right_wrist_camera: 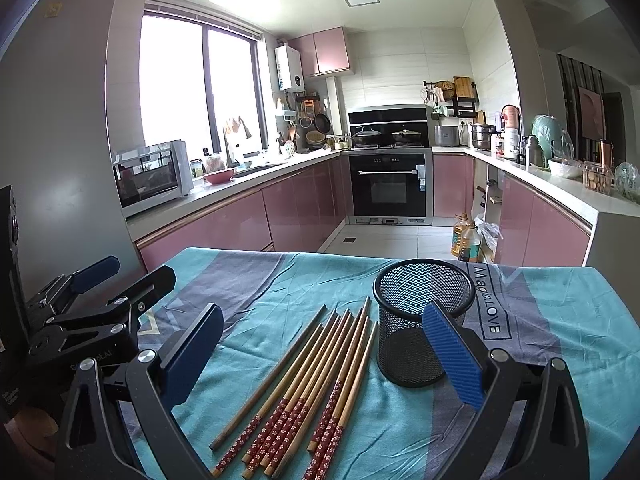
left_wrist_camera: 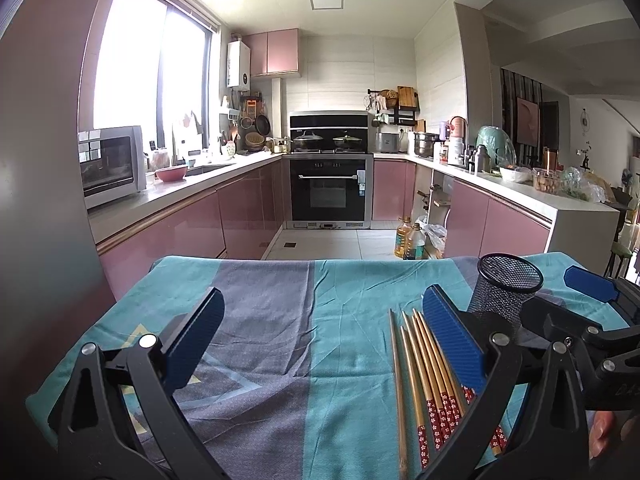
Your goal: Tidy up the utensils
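Several wooden chopsticks (right_wrist_camera: 316,376) with red flowered ends lie side by side on the teal and grey cloth (right_wrist_camera: 256,280). A black mesh cup (right_wrist_camera: 420,312) stands upright just right of them, empty as far as I see. My right gripper (right_wrist_camera: 320,344) is open and empty, hovering over the chopsticks, its right finger in front of the cup. My left gripper (left_wrist_camera: 320,332) is open and empty over bare cloth; the chopsticks (left_wrist_camera: 424,364) lie beside its right finger, the cup (left_wrist_camera: 504,292) behind it. The right gripper (left_wrist_camera: 576,300) shows at the right edge there.
The table's far edge (right_wrist_camera: 360,256) drops to the kitchen floor, where oil bottles (right_wrist_camera: 466,240) stand. Pink cabinets, an oven and counters lie beyond. The left gripper (right_wrist_camera: 100,284) shows at the left of the right wrist view.
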Demonstrator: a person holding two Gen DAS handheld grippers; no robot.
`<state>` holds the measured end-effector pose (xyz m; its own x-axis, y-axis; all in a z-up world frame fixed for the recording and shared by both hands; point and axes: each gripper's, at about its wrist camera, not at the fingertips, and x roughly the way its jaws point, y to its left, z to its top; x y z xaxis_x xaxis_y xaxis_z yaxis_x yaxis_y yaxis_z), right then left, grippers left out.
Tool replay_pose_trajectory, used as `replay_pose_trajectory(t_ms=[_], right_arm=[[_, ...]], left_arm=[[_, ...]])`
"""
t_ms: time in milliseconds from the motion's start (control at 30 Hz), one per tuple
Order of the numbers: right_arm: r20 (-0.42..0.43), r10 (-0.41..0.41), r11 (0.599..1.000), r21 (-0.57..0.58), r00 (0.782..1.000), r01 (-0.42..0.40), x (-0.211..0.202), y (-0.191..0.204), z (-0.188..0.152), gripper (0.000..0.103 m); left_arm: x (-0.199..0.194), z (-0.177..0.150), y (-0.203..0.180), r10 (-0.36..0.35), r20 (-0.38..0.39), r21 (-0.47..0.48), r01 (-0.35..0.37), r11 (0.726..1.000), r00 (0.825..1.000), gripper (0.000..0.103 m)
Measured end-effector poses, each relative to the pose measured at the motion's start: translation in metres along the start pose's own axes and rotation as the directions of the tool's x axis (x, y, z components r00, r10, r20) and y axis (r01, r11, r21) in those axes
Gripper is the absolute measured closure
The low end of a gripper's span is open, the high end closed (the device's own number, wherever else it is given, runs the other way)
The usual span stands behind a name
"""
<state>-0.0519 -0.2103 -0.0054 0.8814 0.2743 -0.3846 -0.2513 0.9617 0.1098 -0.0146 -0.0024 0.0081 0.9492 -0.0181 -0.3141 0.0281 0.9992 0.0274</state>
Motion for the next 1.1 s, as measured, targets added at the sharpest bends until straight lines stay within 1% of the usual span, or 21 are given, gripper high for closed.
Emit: replay_pose_trajectory(t_ms=[567, 1100], right_arm=[[-0.005, 0.002, 1.000, 0.003, 1.000, -0.002, 0.0002, 0.0022, 0.0000, 0.006], [-0.009, 0.008, 1.000, 0.008, 1.000, -0.008, 0.0023, 0.0052, 0.0006, 0.006]], left_arm=[[-0.0022, -0.0005, -0.0006, -0.001, 0.003, -0.003, 0.001, 1.000, 1.000, 0.005], [0.0018, -0.0004, -0.0025, -0.005, -0.015, 0.001, 0.005, 1.000, 1.000, 0.005]])
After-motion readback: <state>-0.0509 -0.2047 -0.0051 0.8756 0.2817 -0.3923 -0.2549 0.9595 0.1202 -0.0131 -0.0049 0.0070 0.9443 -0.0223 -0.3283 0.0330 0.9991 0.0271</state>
